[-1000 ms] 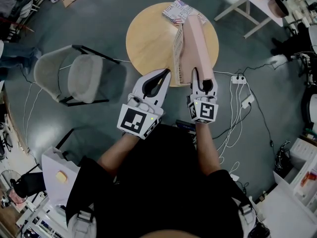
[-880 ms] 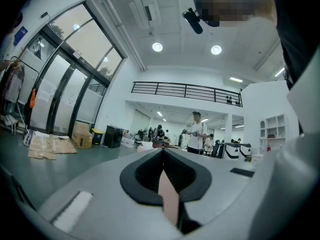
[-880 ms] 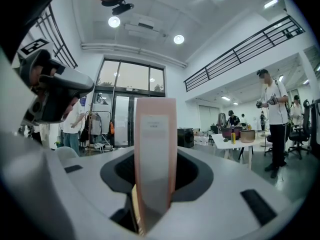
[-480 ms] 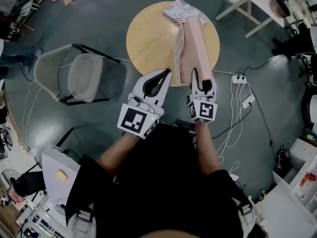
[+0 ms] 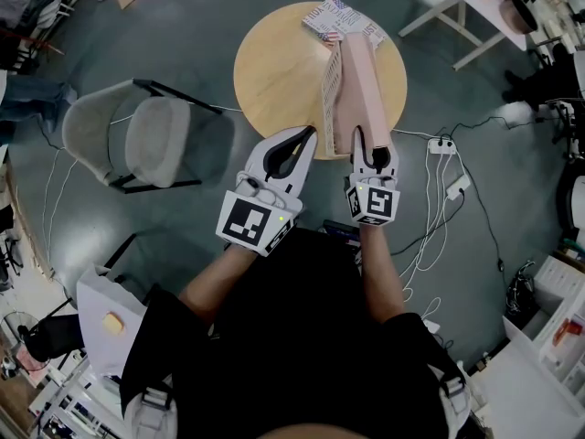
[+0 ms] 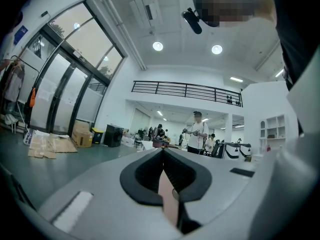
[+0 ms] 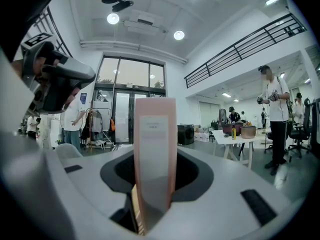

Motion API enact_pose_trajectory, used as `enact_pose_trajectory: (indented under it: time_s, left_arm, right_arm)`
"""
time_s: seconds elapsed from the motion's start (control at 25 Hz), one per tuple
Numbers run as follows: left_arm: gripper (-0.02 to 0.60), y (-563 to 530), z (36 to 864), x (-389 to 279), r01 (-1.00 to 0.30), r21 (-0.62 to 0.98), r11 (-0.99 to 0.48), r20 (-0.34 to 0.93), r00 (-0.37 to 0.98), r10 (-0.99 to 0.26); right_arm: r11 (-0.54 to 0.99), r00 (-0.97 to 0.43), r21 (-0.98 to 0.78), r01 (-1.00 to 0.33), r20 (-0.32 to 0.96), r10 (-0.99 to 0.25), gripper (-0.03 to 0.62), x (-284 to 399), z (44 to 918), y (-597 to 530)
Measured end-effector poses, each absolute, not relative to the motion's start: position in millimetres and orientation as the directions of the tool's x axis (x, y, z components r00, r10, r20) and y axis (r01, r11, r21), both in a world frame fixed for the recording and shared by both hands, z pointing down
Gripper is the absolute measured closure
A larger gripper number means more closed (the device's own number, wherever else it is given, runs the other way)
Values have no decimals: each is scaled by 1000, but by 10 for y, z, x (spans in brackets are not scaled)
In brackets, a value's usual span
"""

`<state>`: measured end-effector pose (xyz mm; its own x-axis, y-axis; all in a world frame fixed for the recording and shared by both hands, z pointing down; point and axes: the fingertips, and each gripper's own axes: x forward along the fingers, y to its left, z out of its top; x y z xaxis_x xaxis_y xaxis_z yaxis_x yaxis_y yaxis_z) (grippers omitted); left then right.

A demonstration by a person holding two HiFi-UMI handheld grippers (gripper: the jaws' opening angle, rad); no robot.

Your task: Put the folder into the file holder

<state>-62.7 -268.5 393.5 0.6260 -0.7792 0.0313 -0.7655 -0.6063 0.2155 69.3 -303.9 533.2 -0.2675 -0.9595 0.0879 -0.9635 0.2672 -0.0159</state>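
My right gripper (image 5: 376,146) is shut on the near end of a long pink folder (image 5: 365,76), which reaches out over the round wooden table (image 5: 274,67). In the right gripper view the pink folder (image 7: 155,149) stands upright between the jaws with a pale label on its spine. Against the folder's left side lies a slatted light-wood piece (image 5: 328,94), apparently the file holder. My left gripper (image 5: 307,134) hovers at the table's near edge, just left of that piece, shut with its tips touching. In its own view the left gripper (image 6: 162,154) holds nothing.
A patterned booklet (image 5: 331,16) lies at the table's far edge. A grey chair (image 5: 137,140) stands to the left, and a white power strip (image 5: 441,146) with cables lies on the floor to the right. White desks (image 5: 475,7) fill the far right.
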Motion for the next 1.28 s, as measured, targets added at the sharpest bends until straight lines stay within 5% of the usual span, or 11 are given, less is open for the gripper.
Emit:
enact_pose_trajectory:
  time_s: [1.28]
  left_arm:
    - [575,-2622,3972,-548,-776,215,-593,38,613,-789]
  right_arm:
    - [286,-284,-6,-958,145,-948,444,712,5635,-2999]
